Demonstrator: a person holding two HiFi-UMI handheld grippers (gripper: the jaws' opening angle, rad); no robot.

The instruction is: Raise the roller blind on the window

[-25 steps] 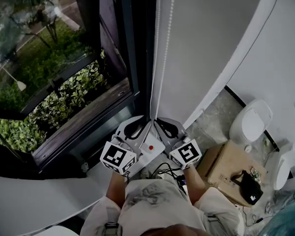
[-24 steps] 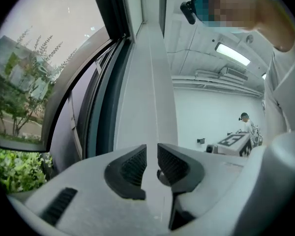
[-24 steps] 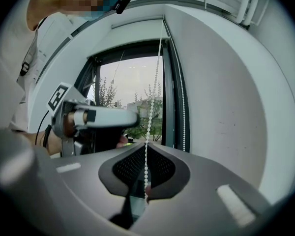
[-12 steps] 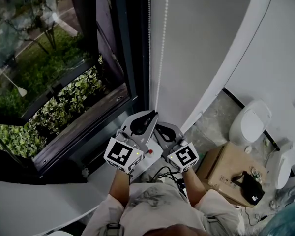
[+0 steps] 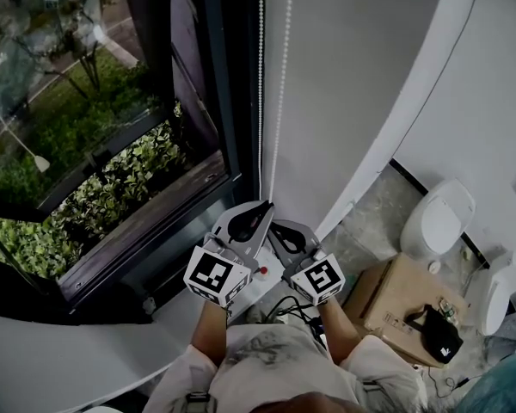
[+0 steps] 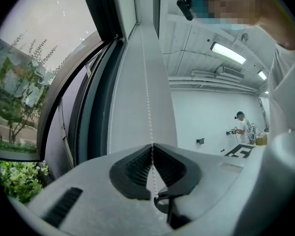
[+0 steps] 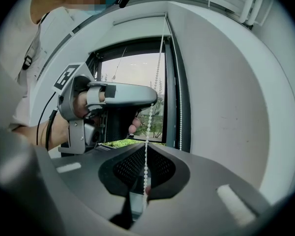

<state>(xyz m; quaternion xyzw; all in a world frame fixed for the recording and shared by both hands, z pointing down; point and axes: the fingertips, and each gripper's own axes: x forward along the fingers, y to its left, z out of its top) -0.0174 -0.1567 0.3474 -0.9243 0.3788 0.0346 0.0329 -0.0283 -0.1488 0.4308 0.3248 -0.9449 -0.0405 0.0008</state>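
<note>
A white bead chain hangs in two strands (image 5: pixel 261 76) (image 5: pixel 284 76) beside the dark window frame (image 5: pixel 232 101). My left gripper (image 5: pixel 263 205) is the higher one; its jaws have just been closing and now pinch one strand (image 6: pixel 148 107) at the tips (image 6: pixel 152 145). Just below and to the right, my right gripper (image 5: pixel 275 224) is shut on the same strand (image 7: pixel 155 82), which runs down between its pads (image 7: pixel 147 145). In the right gripper view the left gripper (image 7: pixel 113 96) shows straight above, held by a hand. The blind's roller is out of view.
The window (image 5: pixel 77 119) looks out on green shrubs. A pale curved wall (image 5: pixel 370 76) stands to the right of the chain. On the floor at the right are a cardboard box (image 5: pixel 396 295) and white fixtures (image 5: pixel 439 218). A grey sill (image 5: pixel 60 360) lies at the lower left.
The left gripper has risen along the chain from beside the right gripper to above it, and its jaws have closed on the strand. The right gripper has stayed put.
</note>
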